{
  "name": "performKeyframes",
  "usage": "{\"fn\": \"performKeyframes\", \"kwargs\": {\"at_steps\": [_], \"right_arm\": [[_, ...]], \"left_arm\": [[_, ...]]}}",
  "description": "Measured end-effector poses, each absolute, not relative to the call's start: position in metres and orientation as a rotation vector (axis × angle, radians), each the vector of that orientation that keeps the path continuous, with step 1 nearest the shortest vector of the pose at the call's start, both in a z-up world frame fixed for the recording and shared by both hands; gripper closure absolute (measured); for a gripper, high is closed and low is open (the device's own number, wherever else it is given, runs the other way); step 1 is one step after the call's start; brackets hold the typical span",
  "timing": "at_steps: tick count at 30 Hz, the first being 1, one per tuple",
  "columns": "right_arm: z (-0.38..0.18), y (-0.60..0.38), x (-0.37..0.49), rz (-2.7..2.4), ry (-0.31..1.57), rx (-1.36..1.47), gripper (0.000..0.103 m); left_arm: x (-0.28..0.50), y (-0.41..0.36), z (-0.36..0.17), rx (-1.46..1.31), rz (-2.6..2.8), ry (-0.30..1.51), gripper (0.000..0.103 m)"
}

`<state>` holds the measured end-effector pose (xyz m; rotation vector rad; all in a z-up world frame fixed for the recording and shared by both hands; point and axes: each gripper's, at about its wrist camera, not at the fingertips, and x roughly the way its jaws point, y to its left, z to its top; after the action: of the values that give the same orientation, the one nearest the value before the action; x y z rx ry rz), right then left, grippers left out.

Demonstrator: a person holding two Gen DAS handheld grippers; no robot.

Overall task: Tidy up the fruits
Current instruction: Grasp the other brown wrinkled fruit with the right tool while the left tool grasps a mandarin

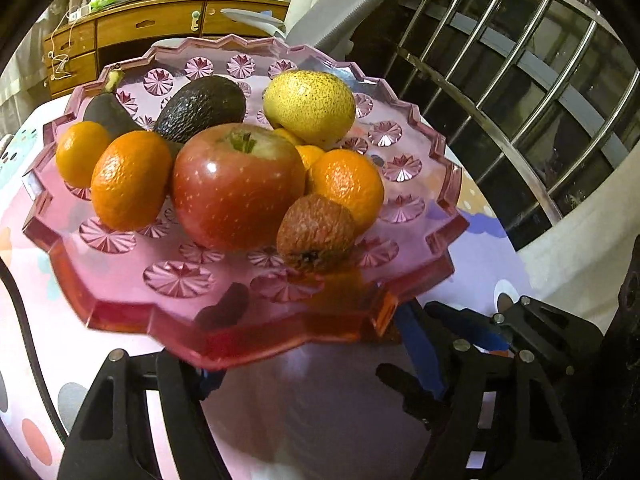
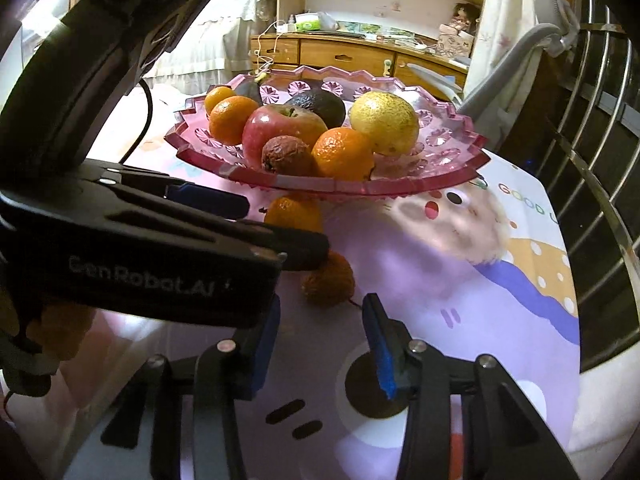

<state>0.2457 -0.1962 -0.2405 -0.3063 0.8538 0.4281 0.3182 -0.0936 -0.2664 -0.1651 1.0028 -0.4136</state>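
Observation:
A pink glass fruit dish [image 1: 120, 312] [image 2: 452, 176] on a foot holds a red apple [image 1: 236, 188] [image 2: 280, 128], several oranges [image 1: 130, 180], two avocados [image 1: 200, 106], a yellow citrus [image 1: 310, 106] [image 2: 384, 122] and a wrinkled brown fruit [image 1: 316, 232] [image 2: 286, 156]. Two more fruits lie on the table under the dish rim: an orange [image 2: 294, 210] and a wrinkled orange-brown one [image 2: 330, 280]. My left gripper [image 1: 312, 364] [image 2: 280, 224] is open, its fingers under the dish's near rim. My right gripper [image 2: 320, 340] is open and empty, just short of the wrinkled fruit.
The table has a cartoon-print cloth [image 2: 500, 280]. A metal railing [image 1: 520, 80] [image 2: 592, 160] runs along the right. A grey chair [image 1: 340, 4] and a wooden cabinet [image 1: 140, 28] stand behind the table. A black cable [image 2: 146, 120] trails at the left.

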Motion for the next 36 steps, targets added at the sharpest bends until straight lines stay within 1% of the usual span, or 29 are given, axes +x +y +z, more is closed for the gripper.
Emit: {"fn": "performKeyframes", "kwargs": {"at_steps": [2,4,5,7,8,10,12,13,15,19,27,36], "right_arm": [[-0.241,-0.198,0.25,0.441,0.85,-0.3,0.06],[-0.241,-0.199,0.253,0.448,0.847,-0.293,0.06],[-0.241,-0.199,0.256,0.452,0.846,-0.287,0.061],[-0.24,-0.2,0.259,0.457,0.842,-0.271,0.062],[-0.24,-0.201,0.261,0.457,0.841,-0.263,0.065],[-0.241,-0.203,0.265,0.461,0.845,-0.241,0.066],[-0.241,-0.206,0.268,0.469,0.85,-0.229,0.067],[-0.242,-0.207,0.269,0.471,0.852,-0.229,0.068],[-0.244,-0.208,0.27,0.47,0.864,-0.229,0.071],[-0.244,-0.21,0.269,0.478,0.864,-0.22,0.072],[-0.241,-0.212,0.265,0.484,0.866,-0.223,0.073],[-0.228,-0.212,0.253,0.483,0.879,-0.295,0.073]], "left_arm": [[0.321,-0.096,-0.267,-0.17,-0.413,0.999,0.035],[0.323,-0.097,-0.267,-0.175,-0.412,1.001,0.036],[0.324,-0.098,-0.268,-0.185,-0.414,1.001,0.039],[0.324,-0.097,-0.269,-0.202,-0.417,1.002,0.041],[0.325,-0.098,-0.27,-0.212,-0.42,1.003,0.043],[0.327,-0.098,-0.272,-0.229,-0.431,1.006,0.043],[0.327,-0.097,-0.273,-0.242,-0.437,1.008,0.047],[0.328,-0.096,-0.274,-0.252,-0.441,1.009,0.049],[0.328,-0.096,-0.275,-0.253,-0.433,1.014,0.057],[0.328,-0.094,-0.276,-0.244,-0.412,1.022,0.067],[0.32,-0.094,-0.274,-0.235,-0.412,1.039,0.068],[0.296,-0.082,-0.272,-0.235,-0.386,1.088,0.068]]}}
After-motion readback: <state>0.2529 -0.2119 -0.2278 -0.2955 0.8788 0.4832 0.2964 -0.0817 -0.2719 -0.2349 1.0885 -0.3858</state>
